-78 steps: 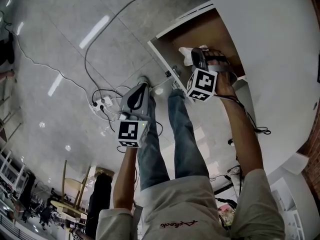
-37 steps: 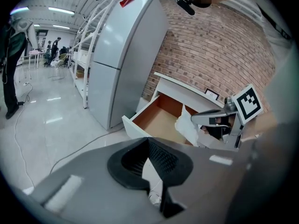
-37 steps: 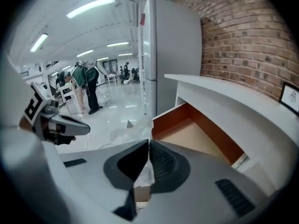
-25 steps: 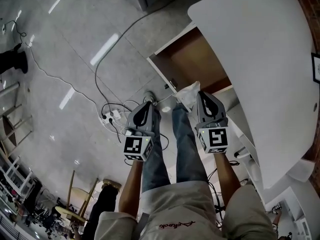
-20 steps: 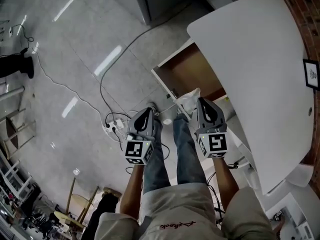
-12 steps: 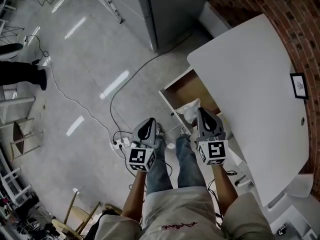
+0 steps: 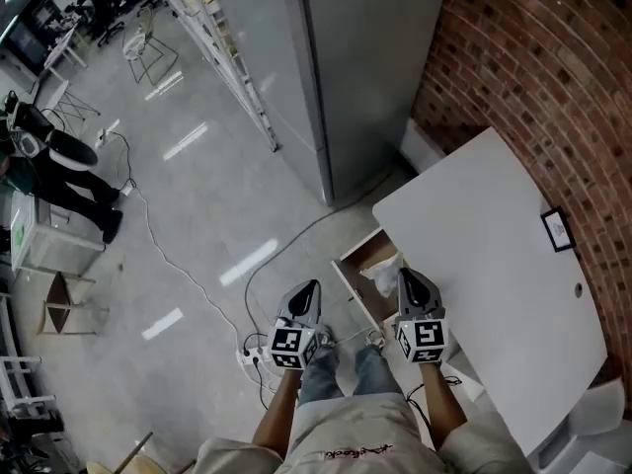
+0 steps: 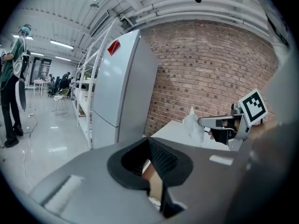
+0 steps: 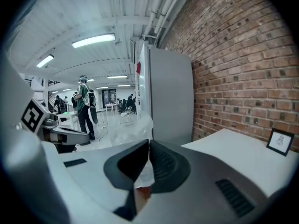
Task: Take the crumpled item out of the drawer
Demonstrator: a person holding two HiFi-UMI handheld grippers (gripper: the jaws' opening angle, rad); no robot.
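Head view: holds both grippers out in front, side by side and apart; right gripper (image 7: 403, 276) pinching the crumpled item (image 7: 383, 277), a pale, bag-like wad, over the near edge of the open drawer (image 7: 367, 255); drawer pulled out from under the white table (image 7: 494, 294), brown inside; left gripper (image 7: 310, 288) over bare floor, near a power strip (image 7: 252, 355); beyond, a grey fridge (image 7: 375, 67) and a brick wall (image 7: 553, 77); small picture frame (image 7: 556, 228) on the table's far side.

Left gripper view: left gripper (image 8: 149, 141) with jaws pressed together, nothing between them; across to the right, the right gripper (image 8: 202, 122) with the crumpled item (image 8: 191, 125) sticking up from its tips, in the air and clear of the drawer, in front of the brick wall (image 8: 210, 69); fridge (image 8: 117, 87) to the left; a person (image 8: 11, 87) standing at the far left.

Right gripper view: right gripper (image 9: 148, 146) clamped on the crumpled item (image 9: 136, 129), thin translucent film bunched between the pads and rising past them; left gripper (image 9: 85, 136) off to the left; table (image 9: 233, 146) and picture frame (image 9: 279, 141) to the right.
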